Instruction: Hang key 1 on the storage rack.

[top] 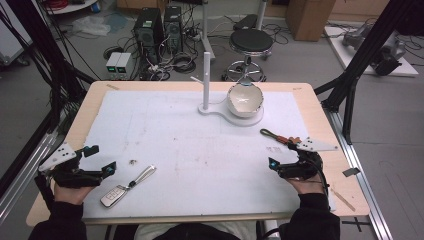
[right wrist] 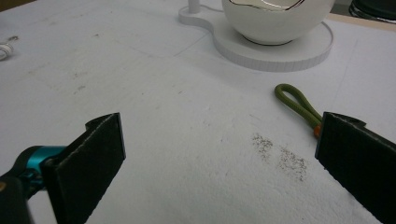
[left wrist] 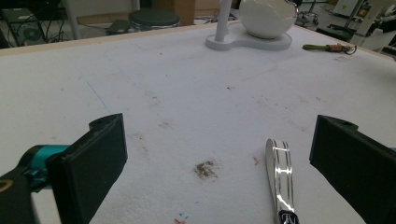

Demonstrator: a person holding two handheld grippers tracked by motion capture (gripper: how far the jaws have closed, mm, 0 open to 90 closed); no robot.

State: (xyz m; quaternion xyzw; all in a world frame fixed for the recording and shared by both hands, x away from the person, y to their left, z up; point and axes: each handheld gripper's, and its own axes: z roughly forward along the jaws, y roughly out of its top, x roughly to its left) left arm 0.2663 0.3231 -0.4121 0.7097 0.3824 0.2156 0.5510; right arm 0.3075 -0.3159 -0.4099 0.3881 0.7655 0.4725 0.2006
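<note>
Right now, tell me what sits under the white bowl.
The white bowl rests on the round end of a flat white stand with an upright post. The spot directly beneath the bowl is covered.

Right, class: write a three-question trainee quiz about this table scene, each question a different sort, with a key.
1. True or false: the left gripper is shut on the car key.
2. What lies nearest the right gripper? A) green strap B) white bowl C) white post
3. Fill in: the white bowl sits on a white ____.

Key: 1 false, its jaws stand open; 2 A; 3 stand.
</note>
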